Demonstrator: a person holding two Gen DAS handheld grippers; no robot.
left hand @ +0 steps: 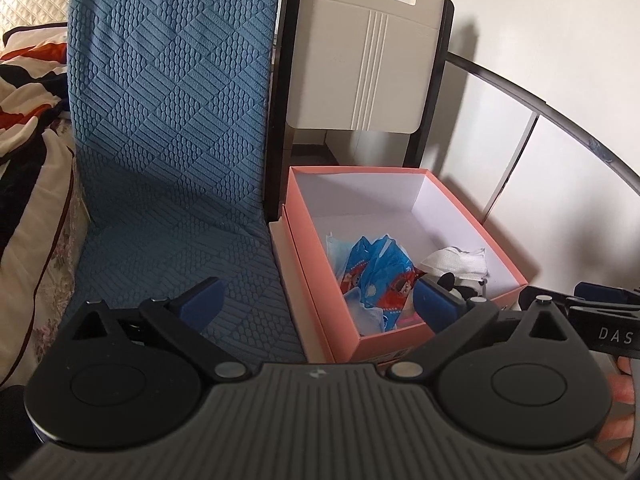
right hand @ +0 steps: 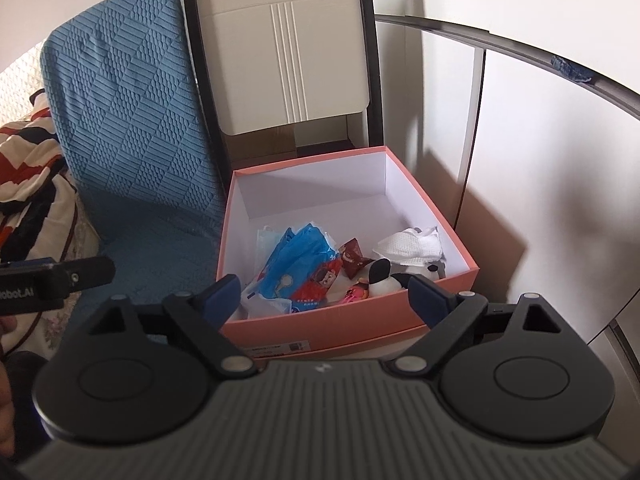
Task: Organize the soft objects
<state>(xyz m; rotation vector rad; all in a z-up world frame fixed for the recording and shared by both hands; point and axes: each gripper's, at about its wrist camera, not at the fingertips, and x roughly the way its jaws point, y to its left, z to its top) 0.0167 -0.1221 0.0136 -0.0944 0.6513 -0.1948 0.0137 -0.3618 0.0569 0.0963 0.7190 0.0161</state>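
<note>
Both fisheye views were bright with soft daylight arriving from the left. The pink box point(right hand: 352, 320) threw a hard diagonal shadow rightward onto the white wall point(right hand: 540, 140); the folded chair point(left hand: 360, 60) shadowed the wall likewise. Straight edges bowed strongly towards the frame borders, corners vignetted dark. Slight softness on near claw housings; no glare.

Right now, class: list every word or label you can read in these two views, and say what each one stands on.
"DAS": right gripper, on its side; cut off by the frame.
"obot.AI": left gripper, on its side; start cut off.
White label on pink box: too small.
Print on blue packet: too blurred.
</note>
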